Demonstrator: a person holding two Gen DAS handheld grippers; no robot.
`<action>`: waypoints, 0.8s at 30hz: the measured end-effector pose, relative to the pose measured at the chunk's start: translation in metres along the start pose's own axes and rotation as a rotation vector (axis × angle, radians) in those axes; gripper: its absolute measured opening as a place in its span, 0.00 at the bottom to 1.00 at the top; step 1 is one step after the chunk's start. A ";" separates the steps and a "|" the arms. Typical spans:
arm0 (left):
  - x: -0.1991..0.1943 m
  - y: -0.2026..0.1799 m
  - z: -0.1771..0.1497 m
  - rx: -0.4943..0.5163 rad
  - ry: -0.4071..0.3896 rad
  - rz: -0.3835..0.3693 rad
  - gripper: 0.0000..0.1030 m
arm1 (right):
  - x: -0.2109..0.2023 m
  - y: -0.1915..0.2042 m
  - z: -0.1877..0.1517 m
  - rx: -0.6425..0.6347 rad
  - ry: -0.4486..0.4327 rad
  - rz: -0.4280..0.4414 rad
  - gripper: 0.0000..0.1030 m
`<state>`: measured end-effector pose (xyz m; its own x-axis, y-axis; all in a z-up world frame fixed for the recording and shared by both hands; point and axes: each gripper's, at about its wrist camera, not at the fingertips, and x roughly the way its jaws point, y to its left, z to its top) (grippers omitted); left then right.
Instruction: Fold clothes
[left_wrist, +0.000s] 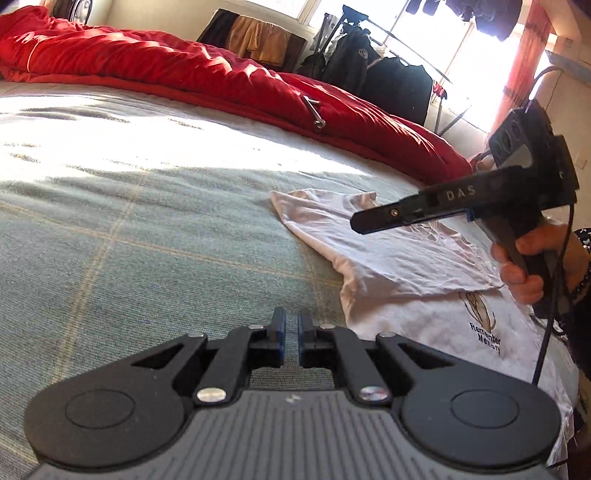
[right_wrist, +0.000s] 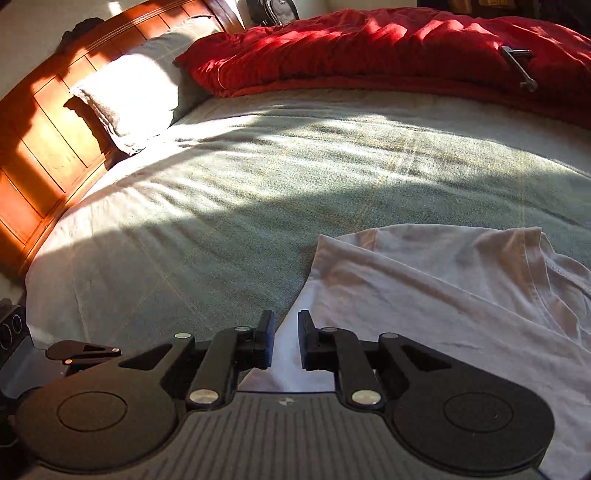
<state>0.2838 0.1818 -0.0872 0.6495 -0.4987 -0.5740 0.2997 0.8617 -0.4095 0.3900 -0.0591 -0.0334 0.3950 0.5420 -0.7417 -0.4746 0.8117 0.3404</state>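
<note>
Left tool (left_wrist: 290, 325) hangs over the green blanket (left_wrist: 147, 229) just beside the white T-shirt (left_wrist: 399, 258), jaws nearly pressed together with nothing between them. Right tool (right_wrist: 286, 325), held in a hand (left_wrist: 524, 269), sits above the shirt's near edge, jaws narrowly parted, pinching nothing. T-shirt lies partly folded on the blanket, well apart from the red duvet (right_wrist: 369, 48).

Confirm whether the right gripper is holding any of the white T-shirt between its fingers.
No: the right gripper hangs above the white T-shirt with a bare gap between its fingers, gripping no cloth.
</note>
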 end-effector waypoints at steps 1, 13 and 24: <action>-0.002 0.001 0.001 -0.013 -0.002 0.001 0.09 | 0.000 0.003 -0.007 -0.011 0.010 -0.016 0.16; -0.006 -0.018 0.022 -0.077 -0.029 -0.014 0.23 | -0.038 0.022 -0.051 -0.074 0.007 -0.055 0.19; 0.109 -0.062 0.042 -0.063 0.040 -0.041 0.26 | -0.169 -0.049 -0.168 0.121 -0.092 -0.243 0.50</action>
<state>0.3659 0.0779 -0.0944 0.6093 -0.5375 -0.5830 0.2802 0.8337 -0.4758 0.2141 -0.2266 -0.0223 0.5579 0.3412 -0.7565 -0.2619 0.9374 0.2297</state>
